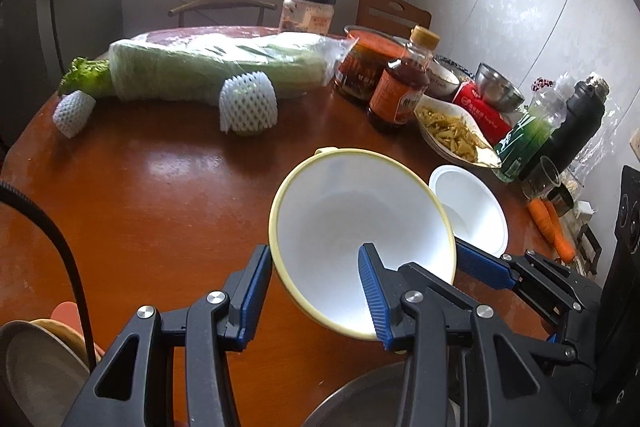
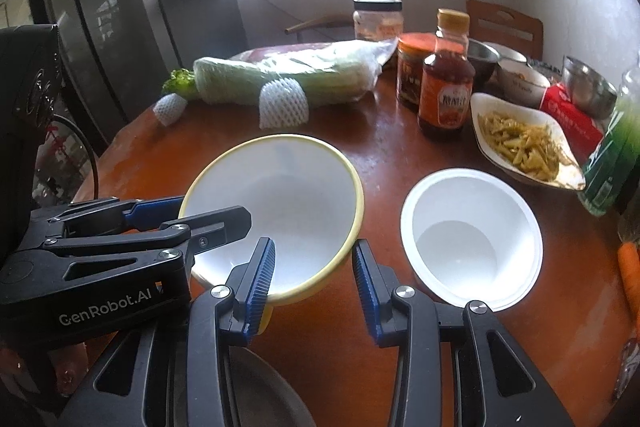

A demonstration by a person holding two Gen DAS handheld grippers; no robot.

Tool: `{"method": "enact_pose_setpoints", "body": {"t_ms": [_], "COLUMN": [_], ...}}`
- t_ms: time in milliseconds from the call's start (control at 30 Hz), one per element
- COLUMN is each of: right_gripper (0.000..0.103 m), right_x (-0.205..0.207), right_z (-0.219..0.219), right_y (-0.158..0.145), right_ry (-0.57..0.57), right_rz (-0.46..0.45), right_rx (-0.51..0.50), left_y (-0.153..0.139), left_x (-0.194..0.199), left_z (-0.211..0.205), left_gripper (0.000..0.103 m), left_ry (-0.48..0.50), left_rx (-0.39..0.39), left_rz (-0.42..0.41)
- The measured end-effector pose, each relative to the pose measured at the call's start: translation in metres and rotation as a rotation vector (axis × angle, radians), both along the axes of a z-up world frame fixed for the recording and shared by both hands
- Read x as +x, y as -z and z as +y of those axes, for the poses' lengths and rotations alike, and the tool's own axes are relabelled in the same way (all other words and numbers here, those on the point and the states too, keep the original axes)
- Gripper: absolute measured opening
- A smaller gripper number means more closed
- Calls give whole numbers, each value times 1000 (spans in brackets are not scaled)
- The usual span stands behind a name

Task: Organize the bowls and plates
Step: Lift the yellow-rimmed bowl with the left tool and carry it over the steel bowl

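Blue-padded fingers of the left gripper (image 1: 316,291) fill the bottom of the left wrist view, closed across the near rim of the yellow-rimmed bowl (image 1: 360,227) — one pad outside the wall, one inside. In the right wrist view the right gripper (image 2: 314,287) clamps the same bowl on its other side, the left pad inside, the right pad outside. Held between both, the bowl sits at centre frame, seemingly raised off the wooden table (image 1: 160,195) and tilted, its mouth facing up and toward the cameras; being round, it has no long axis to speak of. Just right of it stands the white bowl (image 2: 472,239), upright and empty. As a judgement, the task is at an early stage: nothing looks nested yet, and steel bowls (image 1: 498,87) — far right among jars and bottles — remain ungathered.
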State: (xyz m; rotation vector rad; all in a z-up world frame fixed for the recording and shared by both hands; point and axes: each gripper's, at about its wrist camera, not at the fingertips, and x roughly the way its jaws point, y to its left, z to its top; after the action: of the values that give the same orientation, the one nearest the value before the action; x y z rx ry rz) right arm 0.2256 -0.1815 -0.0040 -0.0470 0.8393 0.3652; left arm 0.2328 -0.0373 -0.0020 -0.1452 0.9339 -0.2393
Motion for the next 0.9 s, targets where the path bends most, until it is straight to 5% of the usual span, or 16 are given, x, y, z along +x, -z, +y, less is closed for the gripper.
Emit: {"method": "enact_pose_setpoints", "body": {"t_ms": [900], "right_gripper": [41], "right_x": [-71], "right_z": [4], "right_y": [-27], "right_ry": [-28], "right_rz": [-97], "right_rx": [2], "left_y": [-31], "left_x": [-77], "left_z": [-2], "left_gripper": [45], "left_ry": [10], "left_rx": [35], "left_rz": [-105]}}
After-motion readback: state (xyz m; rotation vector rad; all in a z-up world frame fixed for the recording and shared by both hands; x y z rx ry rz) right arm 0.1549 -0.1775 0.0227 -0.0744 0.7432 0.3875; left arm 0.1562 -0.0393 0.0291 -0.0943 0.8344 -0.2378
